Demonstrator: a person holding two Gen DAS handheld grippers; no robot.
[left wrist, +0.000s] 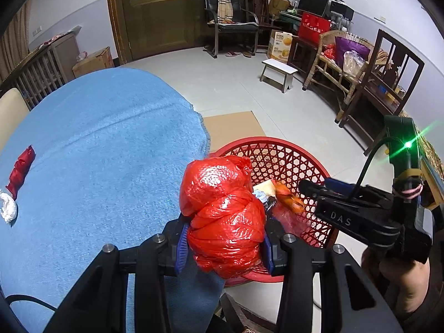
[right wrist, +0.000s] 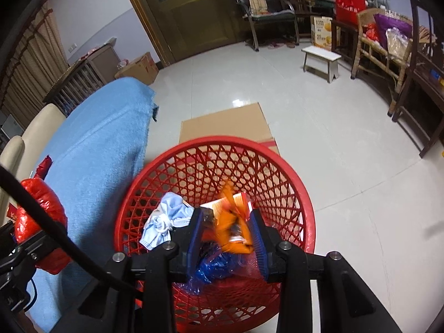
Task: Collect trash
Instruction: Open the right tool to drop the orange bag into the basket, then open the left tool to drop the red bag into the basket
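Left wrist view. Left gripper (left wrist: 226,245) is clamped on a crumpled red plastic bag bundle (left wrist: 223,216), blue pads pressing its lower part from both sides. The bundle's long axis runs up and away from the jaws, its top tilted slightly left. It hangs over the near right edge of the table covered by a blue terry cloth (left wrist: 97,149), beside the round red plastic lattice basket (left wrist: 280,155) standing on the floor, which partly rests on a flat sheet of brown cardboard (left wrist: 233,130). At the cloth's left edge lie a small crumpled red wrapper (left wrist: 22,170), long axis running up and slightly right, and just below it a white paper wad (left wrist: 7,206). Right gripper (left wrist: 308,188) reaches in from the right over the basket; an orange wrapper (left wrist: 288,198) is blurred at its tips.

Right wrist view. Right gripper (right wrist: 226,238) points down into the red lattice basket (right wrist: 294,188). Its jaws stand partly apart, and the orange wrapper (right wrist: 230,224) lies between them, blurred, long axis pointing away from the camera; no pad visibly presses it. Inside the basket: a pale blue crumpled face mask (right wrist: 166,222) at left, a white-and-orange carton (right wrist: 238,201) behind the wrapper, blue plastic film (right wrist: 215,266) beneath. The red bag bundle (right wrist: 41,216) shows at far left, over the blue cloth (right wrist: 94,149).
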